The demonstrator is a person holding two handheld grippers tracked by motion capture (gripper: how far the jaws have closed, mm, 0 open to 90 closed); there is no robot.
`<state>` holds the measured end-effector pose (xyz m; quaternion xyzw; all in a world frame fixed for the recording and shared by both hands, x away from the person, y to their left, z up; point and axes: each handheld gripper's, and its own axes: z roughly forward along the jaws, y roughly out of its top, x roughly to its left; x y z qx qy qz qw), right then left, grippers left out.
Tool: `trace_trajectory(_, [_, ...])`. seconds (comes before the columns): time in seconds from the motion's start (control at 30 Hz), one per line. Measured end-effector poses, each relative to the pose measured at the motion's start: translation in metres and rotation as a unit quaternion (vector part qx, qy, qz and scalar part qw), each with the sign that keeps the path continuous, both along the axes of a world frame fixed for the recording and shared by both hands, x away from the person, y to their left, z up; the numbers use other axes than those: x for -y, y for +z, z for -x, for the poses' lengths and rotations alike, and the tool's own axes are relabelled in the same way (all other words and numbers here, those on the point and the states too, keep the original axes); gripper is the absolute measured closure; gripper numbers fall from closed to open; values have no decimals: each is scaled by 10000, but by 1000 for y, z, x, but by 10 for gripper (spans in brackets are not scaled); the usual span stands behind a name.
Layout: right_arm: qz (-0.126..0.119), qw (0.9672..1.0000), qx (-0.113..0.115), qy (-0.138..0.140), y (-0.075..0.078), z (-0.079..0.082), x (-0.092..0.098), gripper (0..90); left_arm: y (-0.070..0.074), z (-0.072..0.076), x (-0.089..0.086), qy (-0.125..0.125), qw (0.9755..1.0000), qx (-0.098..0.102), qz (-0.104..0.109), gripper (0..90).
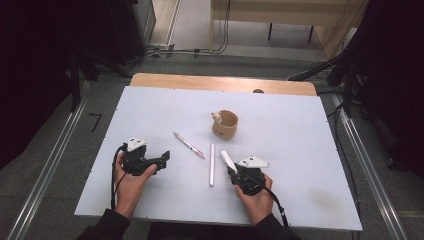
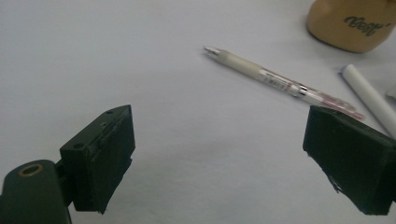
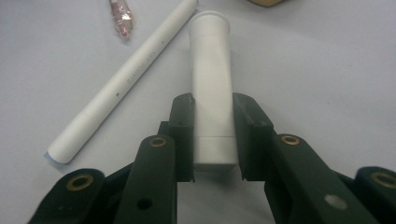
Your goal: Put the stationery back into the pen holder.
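Clamped in my right gripper [image 3: 212, 140] is a short white tube [image 3: 211, 84], both black pads pressing its sides near the flat end, its flared open end pointing away from me. In the high view that tube [image 1: 227, 160] sticks out of the gripper [image 1: 235, 172] up and to the left, toward the tan cup [image 1: 225, 124], which stands well beyond it on the white table [image 1: 300, 130]. Just left of the tube lies a long white marker [image 1: 212, 164], close beside it but not touching, pointing roughly at the cup. Farther left of the marker rests a clear pen with a pink end [image 1: 189, 145], slanting across the board. Meanwhile my left gripper [image 1: 162, 160] sits low, well left of the cup, jaws spread wide with nothing between them; ahead of them lies that pen [image 2: 280, 81].
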<state>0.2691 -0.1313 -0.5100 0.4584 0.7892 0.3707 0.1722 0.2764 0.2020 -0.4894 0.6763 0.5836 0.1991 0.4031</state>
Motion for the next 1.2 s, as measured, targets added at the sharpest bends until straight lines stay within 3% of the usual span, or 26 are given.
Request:
trace_trajectory(0.5, [-182,9995,233,99,13,-1,6,693,7,-11,39,-479,9989,11,-2,95])
trace_trajectory(0.87, [-223,9989,361,199,19,-2,5,693,12,-19,58,-639,9976,25,257,96])
trace_trajectory(1.2, [-306,9980,464,315,24,-2,1,693,15,-24,77,-865,9959,-7,282,116])
